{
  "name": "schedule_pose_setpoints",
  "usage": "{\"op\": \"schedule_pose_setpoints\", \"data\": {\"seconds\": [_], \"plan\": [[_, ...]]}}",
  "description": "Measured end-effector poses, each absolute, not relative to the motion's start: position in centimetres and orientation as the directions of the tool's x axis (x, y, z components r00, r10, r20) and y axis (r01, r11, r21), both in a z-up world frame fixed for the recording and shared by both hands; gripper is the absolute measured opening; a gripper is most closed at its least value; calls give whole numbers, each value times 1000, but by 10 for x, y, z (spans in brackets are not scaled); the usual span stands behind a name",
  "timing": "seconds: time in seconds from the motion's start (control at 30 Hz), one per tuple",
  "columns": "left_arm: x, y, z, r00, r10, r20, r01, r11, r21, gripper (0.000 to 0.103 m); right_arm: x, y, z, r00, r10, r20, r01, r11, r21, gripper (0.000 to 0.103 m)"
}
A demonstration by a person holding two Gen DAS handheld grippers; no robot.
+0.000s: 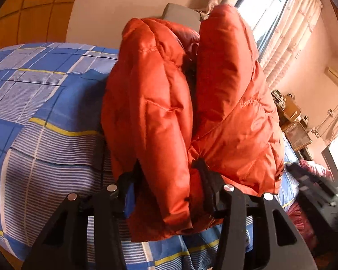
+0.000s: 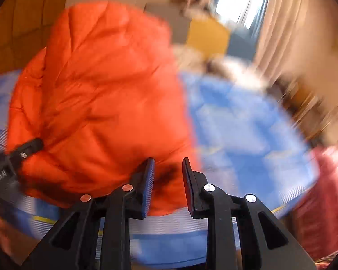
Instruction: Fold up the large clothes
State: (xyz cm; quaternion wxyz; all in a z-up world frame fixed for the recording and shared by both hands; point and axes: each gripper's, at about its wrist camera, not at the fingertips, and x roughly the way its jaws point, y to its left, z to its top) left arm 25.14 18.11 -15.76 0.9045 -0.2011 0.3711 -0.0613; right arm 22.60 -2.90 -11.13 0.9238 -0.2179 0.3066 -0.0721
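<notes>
Bed (image 1: pixel 45 94): blue checked sheet with yellow lines. On it: orange padded jacket (image 1: pixel 225 103), bunched; red cloth (image 2: pixel 322 193) at one edge.

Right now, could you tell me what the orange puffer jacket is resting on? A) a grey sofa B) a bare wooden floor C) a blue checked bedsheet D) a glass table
C: the orange puffer jacket lies bunched on the blue checked bedsheet, whose blue, white and yellow squares show all around it in the left wrist view.
</notes>
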Motion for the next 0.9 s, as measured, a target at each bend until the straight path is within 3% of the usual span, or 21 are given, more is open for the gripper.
{"op": "schedule_pose_setpoints", "data": {"seconds": [0.07,0.13,0.27,0.37,0.4,0.43,0.47,0.5,0.57,0.63,0.7,0.9], "plan": [[252,183,-159,715,-271,-644,-41,904,-426,47,220,-31,-101,845,-331,-421,73,849,-523,24],[250,184,-158,714,-279,-642,-40,900,-435,47,226,-41,-95,841,-382,-383,130,829,-543,24],[251,189,-160,717,-290,-634,-37,893,-449,47,246,-44,-122,793,-396,-463,91,828,-554,24],[253,191,-161,716,-296,-633,-33,891,-453,47,246,-40,-117,784,-315,-535,37,884,-466,24],[253,191,-161,716,-297,-632,-33,889,-456,47,248,-41,-121,763,-261,-592,1,916,-402,24],[252,190,-160,716,-298,-631,-32,889,-456,48,253,-52,-126,703,-163,-693,-15,970,-244,24],[252,189,-161,714,-296,-634,-31,892,-451,48,253,-62,-128,672,-101,-733,9,992,-129,24],[253,191,-161,713,-294,-636,-31,893,-449,48,254,-87,-134,620,62,-782,43,993,113,29],[255,191,-162,710,-298,-638,-28,893,-449,48,254,-111,-143,582,169,-796,86,960,266,40],[257,191,-163,710,-302,-636,-23,893,-449,48,249,-126,-140,605,211,-768,94,939,332,47],[258,193,-165,708,-311,-634,-24,887,-462,48,244,-134,-131,635,221,-740,85,932,351,63],[260,198,-167,705,-326,-630,-25,876,-481,47,248,-99,-123,634,257,-729,11,940,341,67]]}}
